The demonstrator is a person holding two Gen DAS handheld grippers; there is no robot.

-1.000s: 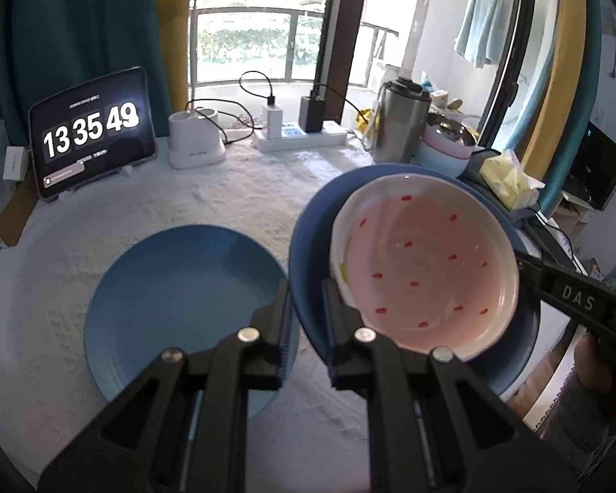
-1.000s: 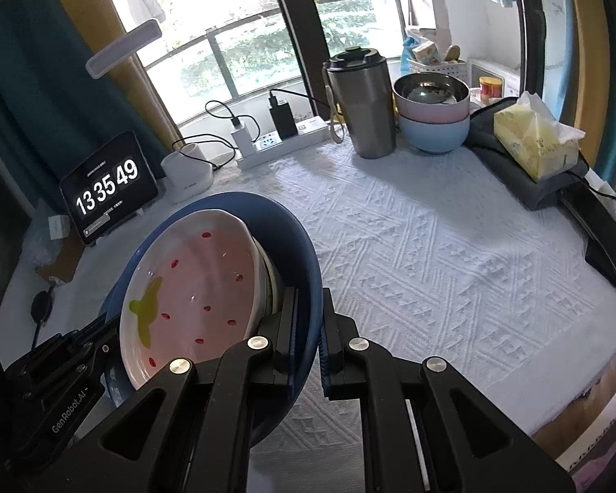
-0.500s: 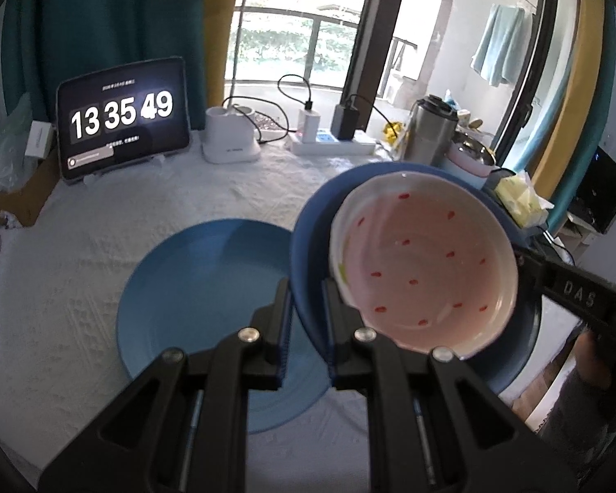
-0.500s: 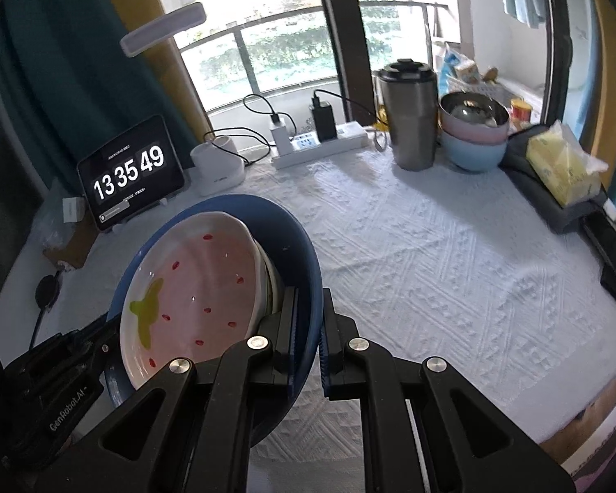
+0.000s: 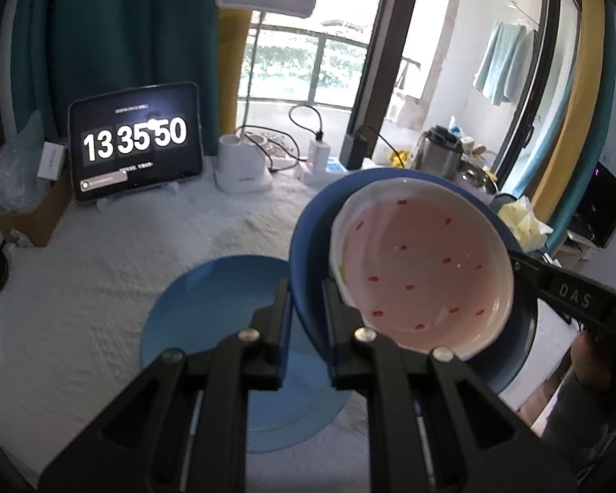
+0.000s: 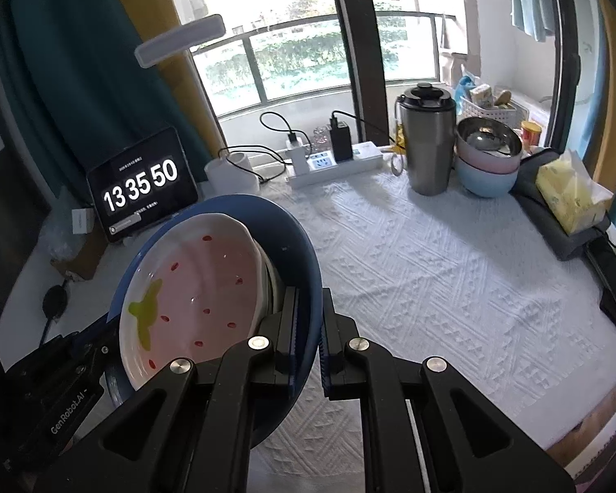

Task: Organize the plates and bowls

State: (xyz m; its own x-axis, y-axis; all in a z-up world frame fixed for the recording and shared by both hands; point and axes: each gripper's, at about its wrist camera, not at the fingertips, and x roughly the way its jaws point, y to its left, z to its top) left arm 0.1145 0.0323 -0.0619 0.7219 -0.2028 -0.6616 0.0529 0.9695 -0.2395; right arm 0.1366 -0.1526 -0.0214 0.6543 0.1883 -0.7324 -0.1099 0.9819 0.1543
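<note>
Both grippers, left (image 5: 304,320) and right (image 6: 308,328), have jaws clamped on opposite rims of the blue bowl (image 5: 308,246), held above the bench (image 6: 431,271). The pink dish (image 5: 423,271) sits nested inside. A blue plate (image 5: 209,320) lies below, unstacked. Two bowls (image 6: 486,156) stand stacked at the far edge.

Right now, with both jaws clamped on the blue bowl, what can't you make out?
- Table under the blue bowl: right wrist view, bowl hides it.
- Light blue plate, near part: left wrist view, left gripper covers it.
- What lies under the strawberry dish: only white rims show.
</note>
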